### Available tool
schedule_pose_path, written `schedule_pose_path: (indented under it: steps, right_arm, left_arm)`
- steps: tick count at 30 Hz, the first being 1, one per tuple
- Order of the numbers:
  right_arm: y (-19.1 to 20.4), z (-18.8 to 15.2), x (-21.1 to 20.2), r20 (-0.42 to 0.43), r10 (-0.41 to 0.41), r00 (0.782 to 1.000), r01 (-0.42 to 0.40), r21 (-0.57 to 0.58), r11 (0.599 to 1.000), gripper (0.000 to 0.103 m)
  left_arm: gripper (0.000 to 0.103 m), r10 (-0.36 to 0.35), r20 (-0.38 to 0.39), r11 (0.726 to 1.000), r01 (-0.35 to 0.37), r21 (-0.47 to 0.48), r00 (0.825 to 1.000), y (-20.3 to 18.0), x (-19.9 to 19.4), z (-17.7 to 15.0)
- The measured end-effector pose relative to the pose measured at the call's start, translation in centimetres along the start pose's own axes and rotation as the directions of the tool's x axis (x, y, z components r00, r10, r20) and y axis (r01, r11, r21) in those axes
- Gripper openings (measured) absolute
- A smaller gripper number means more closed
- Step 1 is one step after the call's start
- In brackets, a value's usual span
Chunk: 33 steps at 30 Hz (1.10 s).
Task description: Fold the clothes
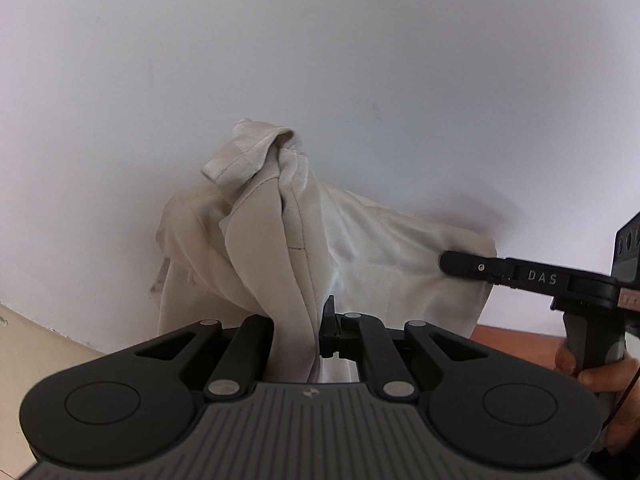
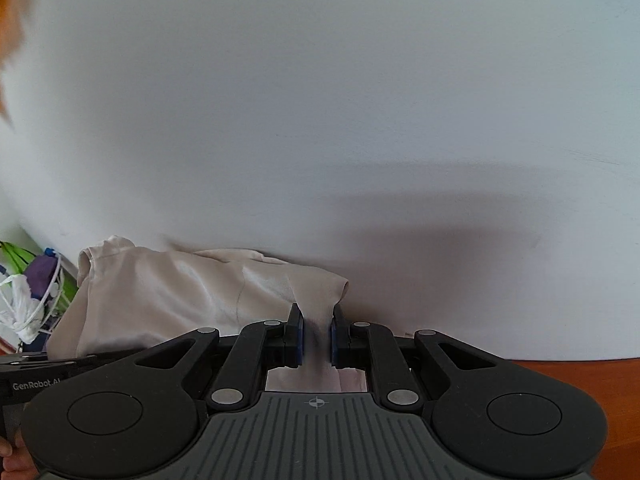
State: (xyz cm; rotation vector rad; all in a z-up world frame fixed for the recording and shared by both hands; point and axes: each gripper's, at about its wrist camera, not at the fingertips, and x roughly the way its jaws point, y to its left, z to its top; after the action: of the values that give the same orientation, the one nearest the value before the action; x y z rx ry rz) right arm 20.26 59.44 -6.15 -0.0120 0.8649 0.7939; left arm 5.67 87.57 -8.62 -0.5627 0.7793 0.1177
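While both tools grip it, the cream garment (image 1: 320, 248) hangs in the air in front of a plain white wall (image 1: 320, 60), held up between the two hands. From the left wrist view, the left tool (image 1: 298, 332) is clamped on a thick bunch of the fabric: a folded lapel-like edge runs down between its fingers and hides the left one, while the right finger (image 1: 329, 326) presses against the cloth. Above the grip the garment rises to a peak where a cuffed or hemmed end (image 1: 240, 156) flops over. To the right in the same view, the right tool (image 1: 452, 264) reaches in from the side and bites the far corner of the cloth; its black arm carries the letters DAS, and the person's right hand (image 1: 600, 368) wraps its handle.

From the right wrist view, the right tool (image 2: 316, 334) is closed on a narrow strip of the garment (image 2: 160, 300), pinched between blue pads (image 2: 299, 336); the rest of the cloth stretches away to the left toward the left tool's body (image 2: 36, 376), marked GenRobot.AI. A strip of reddish-brown desk (image 2: 580, 376) shows low on the right, and a white plastic bag (image 2: 20, 304) with coloured items sits at the far left edge.
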Motion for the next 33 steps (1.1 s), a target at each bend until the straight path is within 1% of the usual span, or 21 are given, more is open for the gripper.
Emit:
schedule_pose_path:
  steps: [3,7,9,10,12,14,15,16,17,18,19,23,25,28,30,33]
  right_arm:
    - [-0.7,0.2,1.8,-0.022,-0.019,1.0,0.019,0.006,1.0,0.015]
    - [-1.4,-0.1,3.7,-0.055,-0.042,0.998,0.042,-0.002,0.999,0.017]
    - [-1.8,-0.2,4.6,-0.073,-0.055,0.996,0.055,-0.003,0.998,0.024]
    - [-1.9,-0.2,4.9,-0.081,-0.063,0.995,0.063,0.002,0.998,0.026]
    - [-2.1,-0.4,5.1,-0.09,-0.077,0.993,0.077,-0.004,0.997,0.035]
    - [-2.1,-0.6,5.0,-0.084,-0.097,0.992,0.095,-0.019,0.995,0.039]
    - [-2.0,-0.7,4.8,-0.08,-0.108,0.991,0.106,-0.029,0.994,0.041]
    - [-1.8,-0.7,4.6,-0.079,-0.116,0.99,0.113,-0.037,0.993,0.041]
    - [-1.7,-0.6,4.4,-0.078,-0.124,0.989,0.121,-0.045,0.992,0.043]
    - [-1.5,-0.6,4.2,-0.077,-0.132,0.988,0.128,-0.053,0.99,0.044]
    - [-1.3,-0.6,3.7,-0.074,-0.135,0.988,0.132,-0.054,0.99,0.044]
    - [-0.5,-0.5,1.6,-0.061,-0.149,0.987,0.146,-0.061,0.987,0.048]
    - [-0.1,-0.5,0.5,-0.055,-0.156,0.986,0.152,-0.064,0.986,0.048]
    - [-1.1,-1.1,-1.8,-0.05,-0.143,0.988,0.14,-0.058,0.988,0.048]
    - [-1.2,-1.7,-3.6,-0.047,-0.133,0.99,0.131,-0.052,0.99,0.048]
    - [-1.1,-2.6,-6.2,-0.041,-0.119,0.992,0.117,-0.054,0.992,0.048]
  left_arm:
    - [0.008,0.01,-0.025,1.0,-0.01,-0.002,1.0,0.2,1.1,0.4]
    - [0.009,0.036,-0.052,0.998,-0.038,-0.04,0.998,0.8,2.4,0.2]
    - [0.012,0.055,-0.068,0.997,-0.058,-0.056,0.996,0.8,2.8,0.0]
    - [0.015,0.068,-0.076,0.996,-0.072,-0.059,0.995,0.7,2.8,-0.1]
    - [0.019,0.098,-0.088,0.993,-0.104,-0.061,0.991,0.5,3.0,0.3]
    - [0.03,0.129,-0.096,0.989,-0.135,-0.061,0.987,0.4,3.0,0.8]
    - [0.034,0.139,-0.101,0.987,-0.147,-0.071,0.985,0.3,2.8,1.1]
    - [0.039,0.15,-0.103,0.984,-0.158,-0.082,0.983,0.3,2.5,1.2]
    - [0.041,0.156,-0.101,0.982,-0.165,-0.092,0.983,-0.1,2.0,1.0]
    - [0.042,0.161,-0.097,0.98,-0.171,-0.099,0.982,0.3,1.4,1.2]
    - [0.045,0.166,-0.092,0.979,-0.175,-0.104,0.982,0.7,0.8,1.4]
    - [0.053,0.188,-0.069,0.977,-0.194,-0.092,0.98,-0.5,-1.8,1.3]
    - [0.053,0.204,-0.055,0.975,-0.208,-0.081,0.977,-0.6,-3.5,0.6]
    - [0.054,0.218,-0.041,0.974,-0.221,-0.055,0.975,-1.7,-5.6,-0.2]
    - [0.056,0.215,-0.036,0.975,-0.217,-0.047,0.976,-2.3,-7.2,-1.0]
    - [0.061,0.215,-0.026,0.976,-0.216,-0.038,0.976,-3.7,-8.4,-2.3]
